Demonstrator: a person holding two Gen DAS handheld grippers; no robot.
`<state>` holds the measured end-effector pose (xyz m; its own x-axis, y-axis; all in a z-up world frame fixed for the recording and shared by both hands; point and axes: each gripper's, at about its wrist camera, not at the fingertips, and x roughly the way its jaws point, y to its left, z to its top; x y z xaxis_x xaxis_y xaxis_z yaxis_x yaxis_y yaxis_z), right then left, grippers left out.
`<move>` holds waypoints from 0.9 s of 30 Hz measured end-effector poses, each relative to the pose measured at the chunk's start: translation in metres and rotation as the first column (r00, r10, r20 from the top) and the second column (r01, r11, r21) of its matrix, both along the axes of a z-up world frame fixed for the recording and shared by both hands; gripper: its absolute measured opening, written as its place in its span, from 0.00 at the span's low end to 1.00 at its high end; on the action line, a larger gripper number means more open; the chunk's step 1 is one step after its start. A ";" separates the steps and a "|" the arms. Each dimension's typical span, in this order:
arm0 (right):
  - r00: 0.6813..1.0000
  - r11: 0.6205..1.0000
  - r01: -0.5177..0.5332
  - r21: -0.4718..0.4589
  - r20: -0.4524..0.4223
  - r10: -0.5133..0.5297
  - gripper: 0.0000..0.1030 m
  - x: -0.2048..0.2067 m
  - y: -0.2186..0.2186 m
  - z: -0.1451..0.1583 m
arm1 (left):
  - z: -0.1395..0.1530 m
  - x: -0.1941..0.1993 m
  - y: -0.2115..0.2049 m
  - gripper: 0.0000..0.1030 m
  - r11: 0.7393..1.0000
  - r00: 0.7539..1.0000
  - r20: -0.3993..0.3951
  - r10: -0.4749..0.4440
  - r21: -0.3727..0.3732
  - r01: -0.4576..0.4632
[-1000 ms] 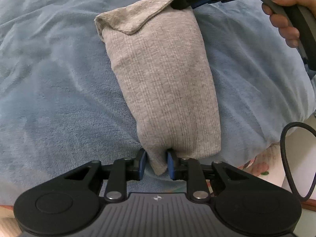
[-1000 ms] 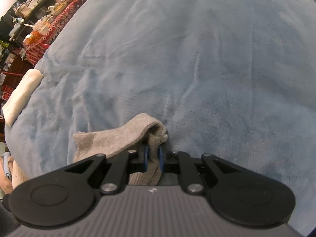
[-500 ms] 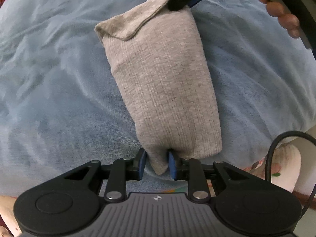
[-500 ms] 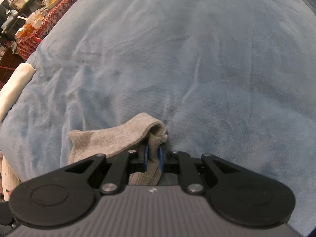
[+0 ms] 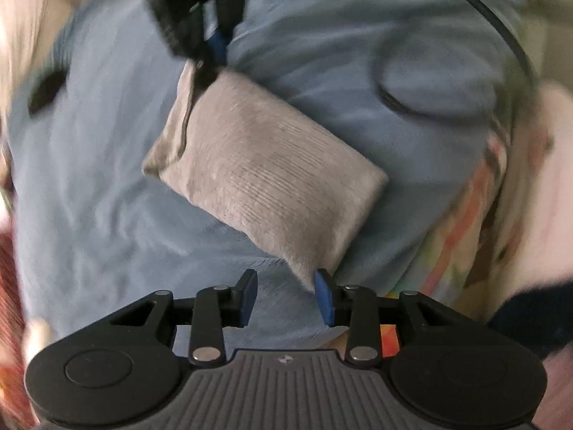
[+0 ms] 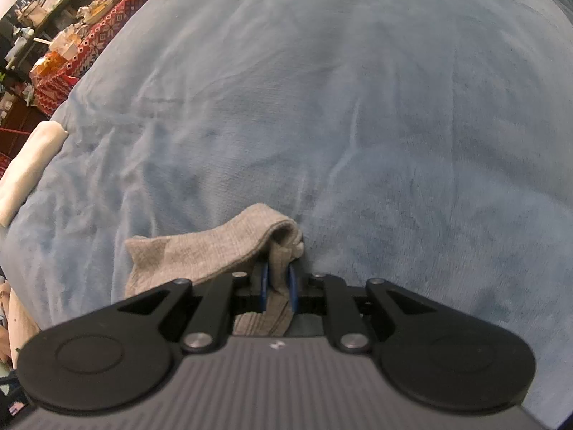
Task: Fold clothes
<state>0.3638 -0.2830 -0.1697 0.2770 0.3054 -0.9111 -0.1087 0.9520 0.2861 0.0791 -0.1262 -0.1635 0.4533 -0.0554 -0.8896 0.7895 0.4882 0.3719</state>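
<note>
We've got a badly smeared picture from the left wrist, so edges swim: the left tool [image 5: 286, 295] sits at the bottom centre with its jaws opening, blue pads apart, and the near corner of the grey sock [image 5: 265, 175] just brushes the right pad without being pinched. The sock lies slantwise mid-frame on the blue blanket [image 5: 107, 186]. Up top, the right tool [image 5: 211, 50] is a dark blur at the sock's far end, cut off by the frame edge. From the right wrist it's sharp: that tool [image 6: 278, 288] stands narrow, clamped on a bunched fold of sock [image 6: 215, 251], the rest hidden beneath its body. We can't read any writing; the cluttered shelves [image 6: 43, 18] at upper left are too small.
</note>
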 end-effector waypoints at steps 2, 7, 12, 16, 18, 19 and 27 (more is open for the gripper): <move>1.000 1.000 -0.002 0.001 0.000 0.002 0.13 0.000 -0.001 -0.001 | -0.007 -0.011 -0.007 0.34 0.996 0.996 0.048 -0.081 0.052 0.079; 1.000 1.000 0.003 0.006 -0.002 -0.003 0.14 0.000 -0.001 -0.001 | -0.018 -0.016 -0.009 0.22 0.985 0.988 0.058 -0.146 0.096 0.140; 1.000 1.000 0.003 0.006 -0.005 -0.003 0.14 -0.001 -0.002 -0.001 | -0.019 -0.014 -0.010 0.16 0.980 0.979 0.100 -0.176 0.116 0.164; 1.000 1.000 0.006 0.007 -0.005 -0.006 0.14 -0.001 -0.003 0.000 | -0.014 -0.013 -0.010 0.14 0.978 0.973 0.148 -0.176 0.141 0.156; 1.000 1.000 0.018 0.012 -0.005 -0.017 0.14 -0.002 -0.003 -0.001 | -0.011 -0.015 -0.011 0.13 0.979 0.971 0.185 -0.154 0.159 0.126; 1.000 1.000 0.023 0.015 -0.004 -0.023 0.14 -0.003 -0.004 -0.002 | -0.009 -0.016 -0.011 0.14 0.980 0.969 0.201 -0.141 0.166 0.108; 0.998 0.996 0.068 0.057 -0.001 -0.068 0.15 -0.005 -0.011 -0.006 | 0.003 -0.005 -0.011 0.14 0.992 0.978 0.170 0.119 0.021 -0.124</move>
<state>0.3584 -0.2939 -0.1752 0.2995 0.3372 -0.8925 -0.0447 0.9394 0.3399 0.0741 -0.1371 -0.1604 0.5982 0.0360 -0.8006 0.6498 0.5629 0.5108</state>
